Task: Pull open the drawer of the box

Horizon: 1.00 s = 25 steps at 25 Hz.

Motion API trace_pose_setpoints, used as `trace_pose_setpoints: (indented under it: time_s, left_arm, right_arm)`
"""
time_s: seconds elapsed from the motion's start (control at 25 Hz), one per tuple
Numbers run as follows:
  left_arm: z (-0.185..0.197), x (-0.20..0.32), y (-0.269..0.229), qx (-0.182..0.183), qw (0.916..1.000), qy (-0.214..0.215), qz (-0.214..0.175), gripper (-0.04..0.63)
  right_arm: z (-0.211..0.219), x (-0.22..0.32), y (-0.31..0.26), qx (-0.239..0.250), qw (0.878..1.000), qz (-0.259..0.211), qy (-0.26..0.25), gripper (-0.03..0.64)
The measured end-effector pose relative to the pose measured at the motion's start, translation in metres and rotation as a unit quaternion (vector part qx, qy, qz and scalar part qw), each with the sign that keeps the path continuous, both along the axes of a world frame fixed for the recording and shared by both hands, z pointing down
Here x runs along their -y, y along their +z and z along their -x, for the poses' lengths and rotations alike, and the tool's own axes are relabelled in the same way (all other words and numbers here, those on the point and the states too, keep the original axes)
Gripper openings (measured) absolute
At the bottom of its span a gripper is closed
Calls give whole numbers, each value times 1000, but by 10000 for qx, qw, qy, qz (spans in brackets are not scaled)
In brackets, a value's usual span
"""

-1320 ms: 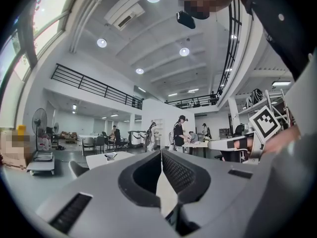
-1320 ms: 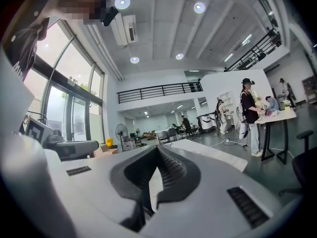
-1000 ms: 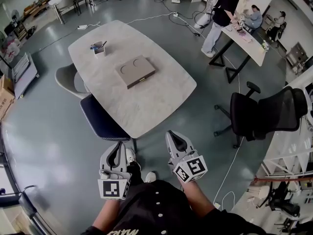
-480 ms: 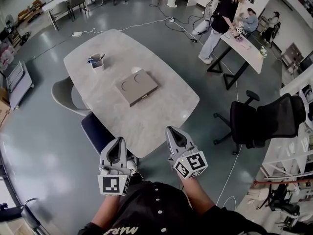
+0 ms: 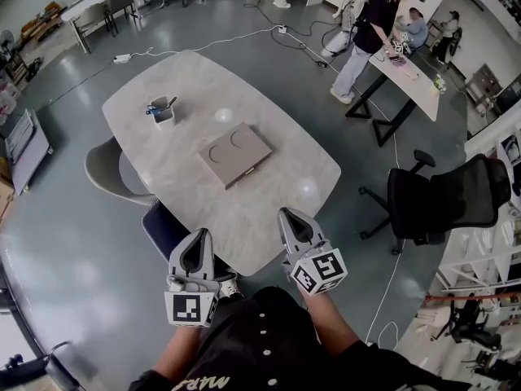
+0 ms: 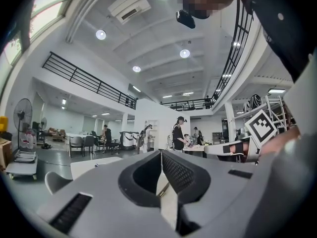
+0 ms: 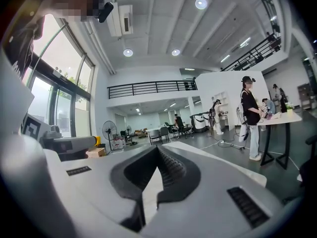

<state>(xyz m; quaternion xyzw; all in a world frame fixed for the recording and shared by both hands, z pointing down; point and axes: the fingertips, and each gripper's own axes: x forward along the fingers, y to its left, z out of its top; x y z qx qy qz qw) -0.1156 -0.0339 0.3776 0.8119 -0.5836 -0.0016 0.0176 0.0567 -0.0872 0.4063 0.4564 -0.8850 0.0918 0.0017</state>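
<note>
In the head view, the flat tan box (image 5: 234, 154) lay near the middle of the pale oval surface (image 5: 269, 210), well apart from both grippers, and its drawer (image 5: 249, 173) faced the near right edge and seemed shut flush, though it was small at that range. A white cup (image 5: 164, 112) holding pens stood toward the far left of the surface. A grey chair (image 5: 104, 169) and a dark blue chair (image 5: 168, 227) were tucked against the left side, and a black office chair (image 5: 444, 198) stood off to the right. The left gripper (image 5: 198, 238) and right gripper (image 5: 291, 217) hung side by side at the near edge, touching nothing. A person (image 5: 368, 24) stood at a desk (image 5: 407, 68) in the far right. In the left gripper view, the fingers (image 6: 176, 170) were pressed together at the tips with nothing between them, and the right gripper's marker cube (image 6: 261, 126) showed at right. In the right gripper view, the fingers (image 7: 171, 170) likewise met at the tips around nothing, with a standing fan (image 7: 108, 132) far behind.
</note>
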Motion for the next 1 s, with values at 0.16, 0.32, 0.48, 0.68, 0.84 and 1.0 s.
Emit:
trace_pose_setpoints:
  time_s: [0.16,0.32,0.48,0.68,0.84,1.0]
  left_arm:
    - [5,14,9,9,9999,99,103,17]
    - [2,28,18,-54,9997,109,227,17]
    - [-5,46,17,-77,9997,116,193,17]
    - [-13,68,9,-96,9998,55,143,17]
    - [-18,83,10,-95,9998,32,198,17]
    - [-20,94,20,-76,9994,-19,339,17]
  right_arm:
    - [2,11,8,-35,9999,117,86,-3]
    - [-2,24,12,-44,9997,203,114,-3]
    - [-4,47,13,1,9998,207,48,-3]
    - [-2,76,19,-44,9995,273,-116,-3]
    - [1,101,29,-2,9989,416,-207,-3]
    - [7,127,51,58,9975,634,-295,-3]
